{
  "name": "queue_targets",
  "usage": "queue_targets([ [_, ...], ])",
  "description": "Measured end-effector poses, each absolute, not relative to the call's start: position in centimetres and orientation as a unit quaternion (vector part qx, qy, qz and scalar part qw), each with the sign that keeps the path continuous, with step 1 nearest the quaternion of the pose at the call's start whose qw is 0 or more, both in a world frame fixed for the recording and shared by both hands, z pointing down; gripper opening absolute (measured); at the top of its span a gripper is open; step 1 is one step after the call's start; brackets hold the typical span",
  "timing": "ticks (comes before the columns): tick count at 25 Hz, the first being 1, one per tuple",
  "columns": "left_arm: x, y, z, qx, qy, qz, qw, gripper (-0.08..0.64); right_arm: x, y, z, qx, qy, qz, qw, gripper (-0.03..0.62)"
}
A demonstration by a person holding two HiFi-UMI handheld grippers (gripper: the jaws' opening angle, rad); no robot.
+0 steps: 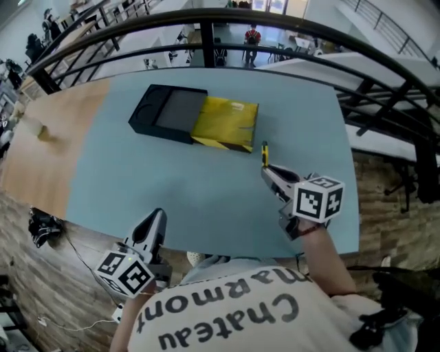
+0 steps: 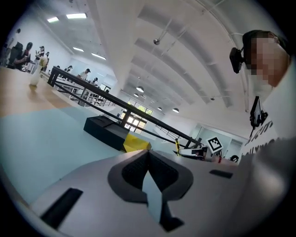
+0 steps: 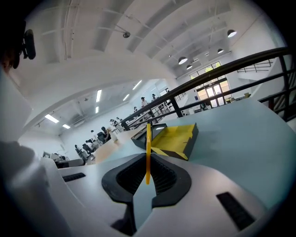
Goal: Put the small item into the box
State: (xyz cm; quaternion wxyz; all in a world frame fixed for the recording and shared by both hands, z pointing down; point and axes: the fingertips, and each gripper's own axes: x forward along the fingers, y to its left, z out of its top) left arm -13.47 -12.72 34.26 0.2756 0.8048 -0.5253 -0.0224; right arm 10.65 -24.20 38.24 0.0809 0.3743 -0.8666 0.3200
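Right claw clamped on thin yellow stick-like item, upright, short of the black tray box whose yellow sleeve sits half off on the blue table, likely lining up drop-in; left claw closed, empty, idle at the near edge.

A black box lay on the far part of a pale blue table, with a yellow sleeve slid partway off its right end. The right gripper hung over the table just near that sleeve, its jaws pinched on a small yellow item that stood up from the tips. The left gripper sat at the table's near edge, well apart from the box, jaws together. A black railing curved behind the table. A printed shirt filled the bottom.
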Motion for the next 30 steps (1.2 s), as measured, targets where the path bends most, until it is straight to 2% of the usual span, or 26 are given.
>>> queue_targets([
  [11,-21.7,-17.5,34.5,0.841,-0.462,-0.015,0.282,0.003,4.3,-24.7,37.9,0.444,-0.834,0.323,0.052,0.051],
  [19,-22.6,-19.8,33.6,0.873,-0.410,-0.010,0.265,0.003,3.8,-23.8,37.5,0.493,-0.810,0.317,0.030,0.051],
  [30,-23.7,-19.5,37.0,0.869,-0.382,-0.015,0.313,0.003,1.2,-22.5,39.8,0.502,-0.795,0.334,0.070,0.051],
])
